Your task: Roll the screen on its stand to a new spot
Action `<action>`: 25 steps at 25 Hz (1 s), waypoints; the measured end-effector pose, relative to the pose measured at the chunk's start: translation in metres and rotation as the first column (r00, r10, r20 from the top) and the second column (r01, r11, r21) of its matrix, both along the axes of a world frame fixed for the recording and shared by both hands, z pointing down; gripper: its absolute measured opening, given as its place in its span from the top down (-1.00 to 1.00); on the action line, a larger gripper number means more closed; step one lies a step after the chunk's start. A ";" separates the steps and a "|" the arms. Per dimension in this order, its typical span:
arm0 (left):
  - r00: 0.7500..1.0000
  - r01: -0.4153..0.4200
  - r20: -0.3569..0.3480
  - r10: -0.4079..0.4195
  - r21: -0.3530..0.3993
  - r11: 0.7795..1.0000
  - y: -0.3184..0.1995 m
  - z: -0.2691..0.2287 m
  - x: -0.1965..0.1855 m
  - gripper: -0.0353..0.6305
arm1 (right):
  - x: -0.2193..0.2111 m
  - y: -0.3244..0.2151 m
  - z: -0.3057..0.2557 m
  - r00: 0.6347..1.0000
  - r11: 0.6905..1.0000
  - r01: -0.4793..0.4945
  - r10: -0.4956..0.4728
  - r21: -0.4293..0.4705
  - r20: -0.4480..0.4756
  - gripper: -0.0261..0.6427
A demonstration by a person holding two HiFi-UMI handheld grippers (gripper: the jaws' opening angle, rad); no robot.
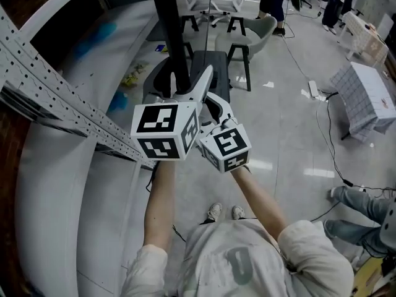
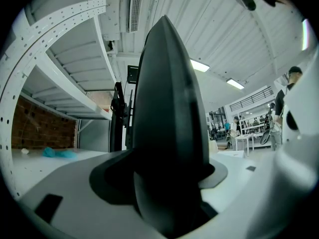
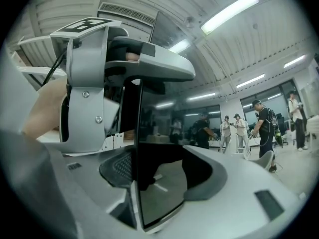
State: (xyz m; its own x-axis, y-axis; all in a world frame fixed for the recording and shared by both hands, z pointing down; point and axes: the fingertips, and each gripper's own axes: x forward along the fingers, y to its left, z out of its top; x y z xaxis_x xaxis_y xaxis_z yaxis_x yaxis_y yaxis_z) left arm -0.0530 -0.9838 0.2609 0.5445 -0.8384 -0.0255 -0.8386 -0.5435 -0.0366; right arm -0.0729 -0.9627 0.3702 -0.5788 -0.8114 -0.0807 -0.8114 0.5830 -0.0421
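The stand's black post [image 1: 166, 36] rises from a dark base [image 1: 213, 73] on the floor. My left gripper [image 1: 189, 90] is on the post at about waist height. In the left gripper view the post [image 2: 169, 113] fills the gap between the white jaws, and that gripper [image 2: 169, 188] is shut on it. My right gripper [image 1: 215, 108] is just to the right of the left one. It stands open [image 3: 159, 180] with the edge of the glossy screen [image 3: 172, 133] between its jaws. The left gripper's body [image 3: 84, 98] shows beside the screen.
A white curved rack [image 1: 55, 104] with perforated rails runs close along the left. Stools and a chair [image 1: 247, 36] stand behind the stand. A power strip with cables [image 1: 314, 90] and a checked covered box [image 1: 365, 98] are on the floor to the right. Another person's legs [image 1: 362, 206] are at lower right.
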 end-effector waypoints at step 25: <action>0.996 0.090 -0.010 -0.090 0.018 0.996 0.084 -0.005 0.090 -0.13 | 0.095 0.088 -0.007 0.998 0.999 0.029 -0.031 0.044 0.062 0.26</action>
State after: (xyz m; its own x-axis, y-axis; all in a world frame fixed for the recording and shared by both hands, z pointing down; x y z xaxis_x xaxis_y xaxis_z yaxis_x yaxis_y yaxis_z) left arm 0.0365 -0.9001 0.2562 0.4662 -0.8835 -0.0464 -0.8846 -0.4648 -0.0383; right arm 0.0221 -0.8743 0.3634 -0.5956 -0.7888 -0.1518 -0.7900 0.6094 -0.0669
